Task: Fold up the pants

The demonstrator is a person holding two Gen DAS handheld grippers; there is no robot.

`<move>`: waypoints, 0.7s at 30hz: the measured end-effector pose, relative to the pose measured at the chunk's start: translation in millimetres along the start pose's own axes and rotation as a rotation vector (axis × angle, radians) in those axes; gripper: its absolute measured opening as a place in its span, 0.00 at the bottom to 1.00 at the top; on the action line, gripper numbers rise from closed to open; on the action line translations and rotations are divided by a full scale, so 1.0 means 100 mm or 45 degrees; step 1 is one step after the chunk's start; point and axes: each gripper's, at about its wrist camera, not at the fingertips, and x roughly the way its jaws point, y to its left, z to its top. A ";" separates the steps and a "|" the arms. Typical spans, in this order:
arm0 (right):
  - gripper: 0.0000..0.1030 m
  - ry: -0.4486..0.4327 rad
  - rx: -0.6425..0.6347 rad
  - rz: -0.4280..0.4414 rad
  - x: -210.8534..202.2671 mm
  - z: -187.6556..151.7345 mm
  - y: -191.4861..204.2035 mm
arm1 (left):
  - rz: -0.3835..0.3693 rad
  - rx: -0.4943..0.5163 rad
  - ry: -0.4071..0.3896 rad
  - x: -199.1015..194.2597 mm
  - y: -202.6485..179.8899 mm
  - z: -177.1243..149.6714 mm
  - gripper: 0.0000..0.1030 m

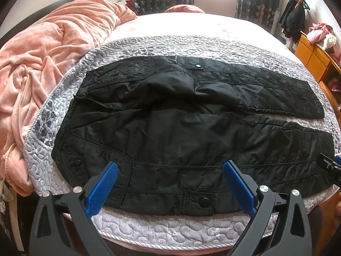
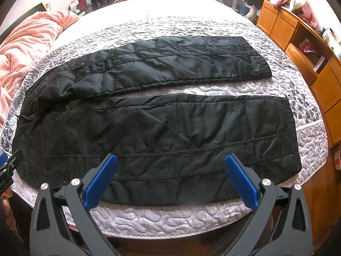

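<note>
Hovering over the near edge of the black pants [image 1: 170, 128], the left gripper [image 1: 170, 170] is seen with its blue pads wide apart, nothing held or touched. The right gripper [image 2: 170, 166] is likewise spread wide and empty above the near leg. The pants are laid flat, legs apart, on a quilted bedspread [image 2: 170, 217].

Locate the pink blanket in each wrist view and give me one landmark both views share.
Left wrist view: the pink blanket fills the left side, bunched on the bed beside the waist end of the black pants.
Right wrist view: the pink blanket shows only at the left edge, beyond the pants' waist end.
Shared landmark: the wooden cabinet at upper right.
</note>
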 end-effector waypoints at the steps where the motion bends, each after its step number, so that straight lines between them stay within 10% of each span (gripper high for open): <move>1: 0.98 0.001 -0.001 0.001 0.00 0.00 0.00 | 0.000 0.000 0.000 0.00 0.00 0.00 0.97; 21: 0.98 -0.003 0.001 0.005 0.00 0.03 -0.01 | 0.003 0.005 -0.007 -0.01 -0.05 0.03 0.97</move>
